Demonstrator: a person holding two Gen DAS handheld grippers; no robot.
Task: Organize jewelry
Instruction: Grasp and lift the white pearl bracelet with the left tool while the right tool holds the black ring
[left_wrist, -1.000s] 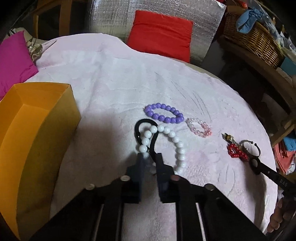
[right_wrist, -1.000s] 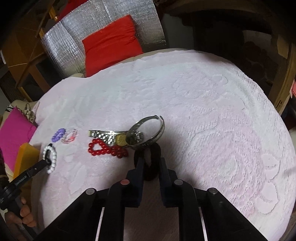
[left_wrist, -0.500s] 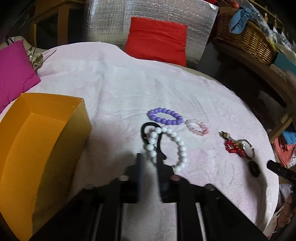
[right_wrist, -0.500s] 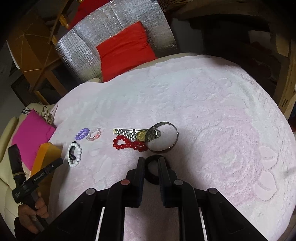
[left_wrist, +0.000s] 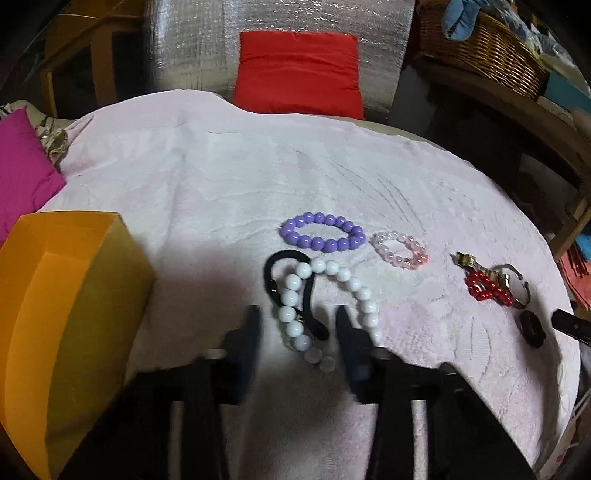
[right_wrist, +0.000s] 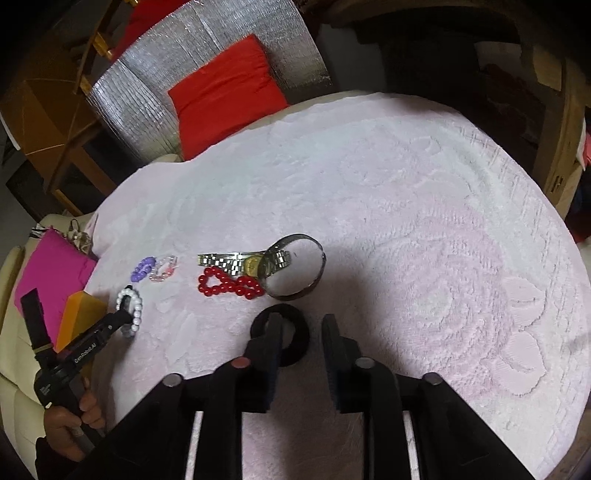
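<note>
In the left wrist view my left gripper (left_wrist: 297, 325) is open, its jaws either side of a white bead bracelet (left_wrist: 325, 295) lying over a black hair tie (left_wrist: 295, 288). Beyond lie a purple bead bracelet (left_wrist: 323, 232) and a pink bead bracelet (left_wrist: 400, 249). In the right wrist view my right gripper (right_wrist: 299, 328) is open over a black ring-shaped band (right_wrist: 299, 332) on the cloth. Just beyond it lie a red bead bracelet (right_wrist: 229, 286), a metal watch (right_wrist: 243, 260) and a silver bangle (right_wrist: 295, 267).
An open orange box (left_wrist: 70, 317) stands at the left of the pink-white cloth (left_wrist: 221, 184). A magenta cushion (left_wrist: 22, 173) lies far left, a red cushion (left_wrist: 299, 70) behind, and a wicker basket (left_wrist: 484, 37) at the back right.
Both grippers have opened and pulled back. The left let go of the white bracelet and hair tie; the right let go of the black band, which now lies on the cloth.
</note>
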